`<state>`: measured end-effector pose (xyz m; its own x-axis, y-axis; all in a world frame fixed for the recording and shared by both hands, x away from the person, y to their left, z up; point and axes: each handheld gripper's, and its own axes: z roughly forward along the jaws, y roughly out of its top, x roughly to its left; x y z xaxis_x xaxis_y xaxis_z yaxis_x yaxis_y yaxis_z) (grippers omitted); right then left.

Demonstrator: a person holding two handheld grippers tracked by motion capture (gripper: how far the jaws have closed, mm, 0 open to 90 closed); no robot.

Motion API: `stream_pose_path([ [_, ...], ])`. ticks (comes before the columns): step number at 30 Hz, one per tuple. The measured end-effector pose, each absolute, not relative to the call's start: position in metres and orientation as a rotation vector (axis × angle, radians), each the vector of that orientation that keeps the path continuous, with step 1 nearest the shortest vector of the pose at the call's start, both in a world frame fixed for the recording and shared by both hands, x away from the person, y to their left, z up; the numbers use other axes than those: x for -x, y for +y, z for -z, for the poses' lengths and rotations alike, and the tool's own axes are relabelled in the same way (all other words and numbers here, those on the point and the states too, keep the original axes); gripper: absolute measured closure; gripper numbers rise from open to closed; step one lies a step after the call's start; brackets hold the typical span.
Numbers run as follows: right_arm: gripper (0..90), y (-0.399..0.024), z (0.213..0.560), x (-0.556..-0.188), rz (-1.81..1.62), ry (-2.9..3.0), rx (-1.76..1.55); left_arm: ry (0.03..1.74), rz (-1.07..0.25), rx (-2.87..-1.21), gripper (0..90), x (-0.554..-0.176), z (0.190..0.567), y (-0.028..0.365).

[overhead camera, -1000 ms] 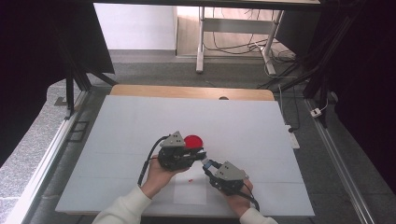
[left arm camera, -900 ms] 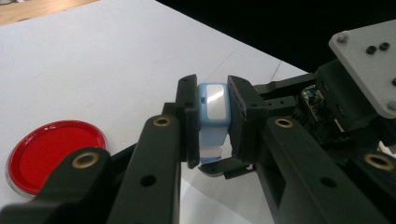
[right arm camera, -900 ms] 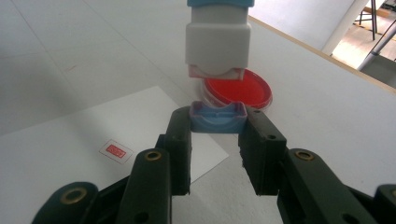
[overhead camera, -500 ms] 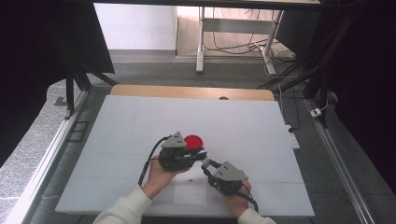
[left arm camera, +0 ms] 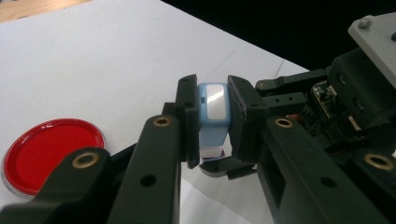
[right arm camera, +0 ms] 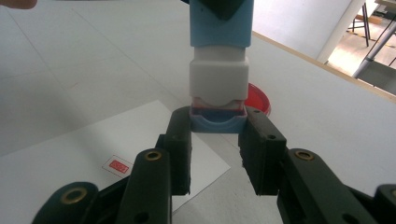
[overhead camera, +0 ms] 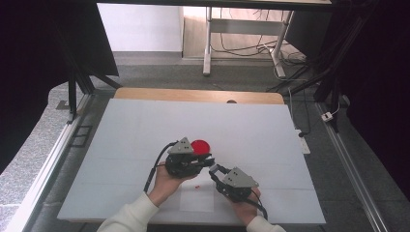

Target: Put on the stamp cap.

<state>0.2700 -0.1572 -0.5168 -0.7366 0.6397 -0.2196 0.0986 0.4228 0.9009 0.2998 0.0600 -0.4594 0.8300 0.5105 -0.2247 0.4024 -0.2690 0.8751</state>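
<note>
1. A person sits at the near edge of a white table (overhead camera: 145, 130), white sleeves entering from the bottom of the high view, with a black two-jaw gripper in each hand.
2. The left gripper (left arm camera: 212, 123) is clamped on the light-blue upper body of a small blue-and-white plastic self-inking stamp (left arm camera: 212, 116); in the left gripper view the pads press on both of its sides.
3. The right gripper (right arm camera: 218, 140) has its jaws drawn in around the stamp's blue base cap (right arm camera: 218, 122), one pad against each end of the cap, just below the white middle section.
4. In the high view the two grippers meet nose to nose near the middle of the table's near half, the left gripper (overhead camera: 186, 162) a little farther away and the right gripper (overhead camera: 232, 181) nearer and to the right; the stamp itself is too small to make out there.
5. The stamp is held off the table between both grippers, above a white sheet of paper (right arm camera: 93, 154).
6. The paper lies flat on the near part of the table and bears a small red rectangular stamp print (right arm camera: 117, 164).
7. A round red plastic lid-like disc (overhead camera: 200, 146) lies flat on the table just beyond the left gripper, apart from the paper.
8. A wooden strip (overhead camera: 198, 95) runs along the table's far edge.
</note>
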Motion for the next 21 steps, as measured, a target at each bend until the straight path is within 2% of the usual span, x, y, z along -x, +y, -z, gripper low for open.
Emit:
stream_pose_path([
  [21, 64.6, -0.1583, 0.5166, -0.2704, -1.295, 2.121, -0.642, 0.691, -0.132, -1.88, 74.6, -0.2985, 0.4624, 0.056],
])
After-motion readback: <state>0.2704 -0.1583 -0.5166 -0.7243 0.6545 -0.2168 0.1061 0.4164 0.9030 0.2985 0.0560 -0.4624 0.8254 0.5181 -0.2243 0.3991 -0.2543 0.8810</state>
